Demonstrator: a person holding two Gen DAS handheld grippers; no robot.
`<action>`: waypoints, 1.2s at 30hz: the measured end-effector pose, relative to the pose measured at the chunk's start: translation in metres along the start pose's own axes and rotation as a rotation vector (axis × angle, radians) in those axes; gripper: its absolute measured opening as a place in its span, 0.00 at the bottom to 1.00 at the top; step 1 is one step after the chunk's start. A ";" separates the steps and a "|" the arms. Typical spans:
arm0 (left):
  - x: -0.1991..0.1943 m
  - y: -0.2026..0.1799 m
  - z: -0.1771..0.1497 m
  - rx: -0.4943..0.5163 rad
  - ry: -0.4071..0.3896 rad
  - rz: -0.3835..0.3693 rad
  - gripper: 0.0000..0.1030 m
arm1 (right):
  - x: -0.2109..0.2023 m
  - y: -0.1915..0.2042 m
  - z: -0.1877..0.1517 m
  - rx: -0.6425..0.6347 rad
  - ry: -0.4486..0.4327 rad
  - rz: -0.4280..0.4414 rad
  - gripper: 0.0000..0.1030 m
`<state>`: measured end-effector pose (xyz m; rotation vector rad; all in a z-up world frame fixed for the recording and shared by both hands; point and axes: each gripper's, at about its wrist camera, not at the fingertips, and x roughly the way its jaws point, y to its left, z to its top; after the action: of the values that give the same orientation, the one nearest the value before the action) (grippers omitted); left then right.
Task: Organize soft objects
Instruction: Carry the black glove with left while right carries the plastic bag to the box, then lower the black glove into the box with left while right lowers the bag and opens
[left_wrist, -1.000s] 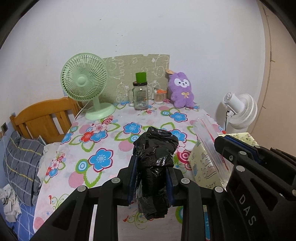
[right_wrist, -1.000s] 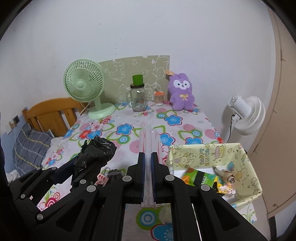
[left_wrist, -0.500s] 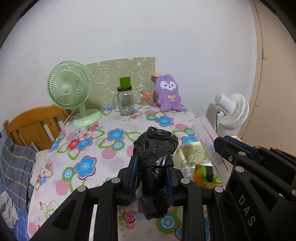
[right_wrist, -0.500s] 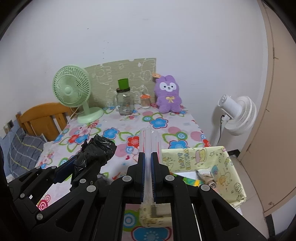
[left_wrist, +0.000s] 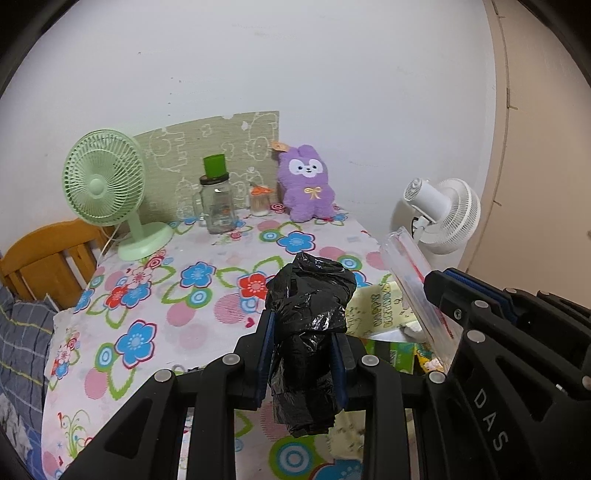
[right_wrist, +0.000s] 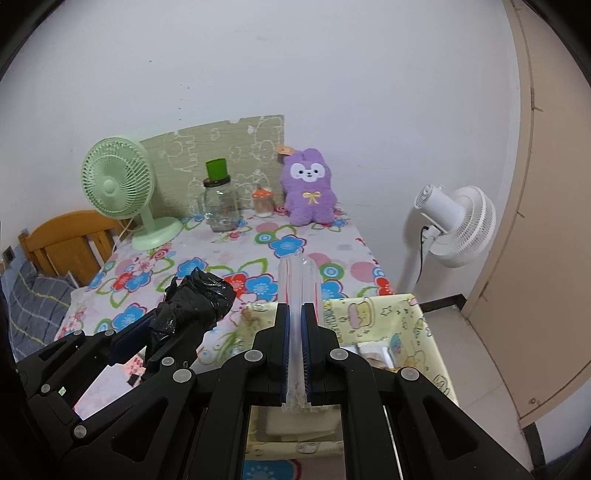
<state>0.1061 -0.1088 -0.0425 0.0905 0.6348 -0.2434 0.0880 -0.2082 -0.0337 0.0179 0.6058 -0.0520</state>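
My left gripper (left_wrist: 301, 332) is shut on a crumpled black plastic bag (left_wrist: 308, 325), held above the floral table; the bag also shows in the right wrist view (right_wrist: 195, 302). My right gripper (right_wrist: 295, 328) is shut on a flat clear plastic bag with red lines (right_wrist: 297, 280), seen edge-on; it also shows in the left wrist view (left_wrist: 413, 284). Both are held over or beside a yellow patterned storage box (right_wrist: 388, 314) at the table's right edge, which holds several packets. A purple plush bunny (left_wrist: 306, 184) sits at the back of the table.
A green desk fan (left_wrist: 105, 184), a glass jar with a green cup on top (left_wrist: 218, 203) and a small orange-lidded jar (left_wrist: 258, 201) stand at the back. A white floor fan (right_wrist: 454, 225) stands right of the table. A wooden chair (left_wrist: 48, 254) is left.
Both grippers have risen and drawn back with their bags still held. The yellow box now lies lower and closer under them.
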 end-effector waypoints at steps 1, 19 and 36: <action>0.001 -0.002 0.000 0.002 0.001 -0.002 0.26 | 0.001 -0.003 0.000 0.001 0.000 -0.004 0.09; 0.034 -0.048 0.005 0.049 0.052 -0.061 0.26 | 0.024 -0.054 -0.006 0.041 0.043 -0.028 0.09; 0.067 -0.061 -0.005 0.071 0.136 -0.037 0.63 | 0.055 -0.068 -0.018 0.052 0.114 -0.009 0.08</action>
<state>0.1404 -0.1802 -0.0869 0.1647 0.7634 -0.2976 0.1191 -0.2781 -0.0801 0.0693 0.7188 -0.0764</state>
